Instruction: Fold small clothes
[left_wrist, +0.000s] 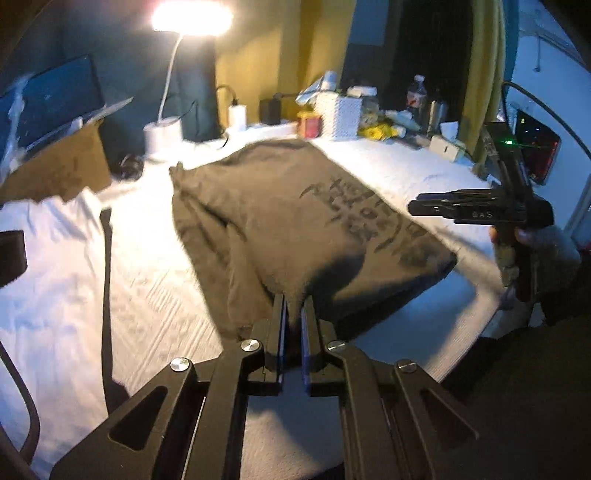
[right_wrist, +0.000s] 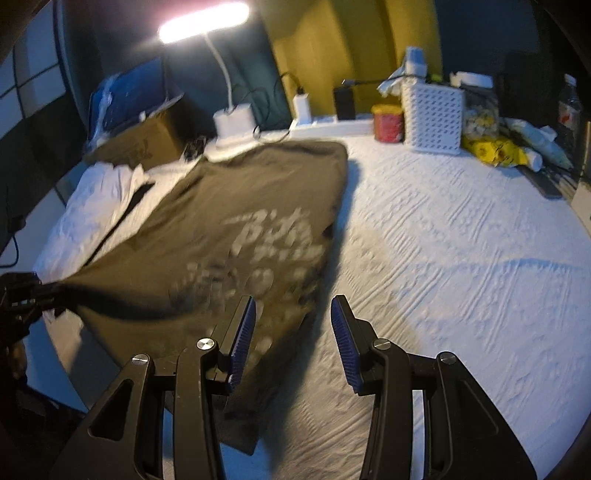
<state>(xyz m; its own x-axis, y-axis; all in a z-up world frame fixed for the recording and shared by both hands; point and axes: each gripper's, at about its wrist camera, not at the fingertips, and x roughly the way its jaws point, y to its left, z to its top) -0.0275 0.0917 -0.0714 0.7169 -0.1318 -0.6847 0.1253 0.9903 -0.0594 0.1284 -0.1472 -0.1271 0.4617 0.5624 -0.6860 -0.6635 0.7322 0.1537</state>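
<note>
Shirt (left_wrist: 295, 206) lies flat on the white table (left_wrist: 155, 266), long axis running from 6 toward 12 o'clock, its near hem clenched in the left gripper (left_wrist: 294, 314), while the right gripper (right_wrist: 291, 332) hovers released over the hem corner at its 10 o'clock.

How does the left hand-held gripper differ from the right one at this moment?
The left hand-held gripper is shut, pinching the edge of the dark T-shirt; the right hand-held gripper is open and holds nothing. The left lifts the fabric; the right hovers over the shirt's edge. Both are black with blue pads.
</note>
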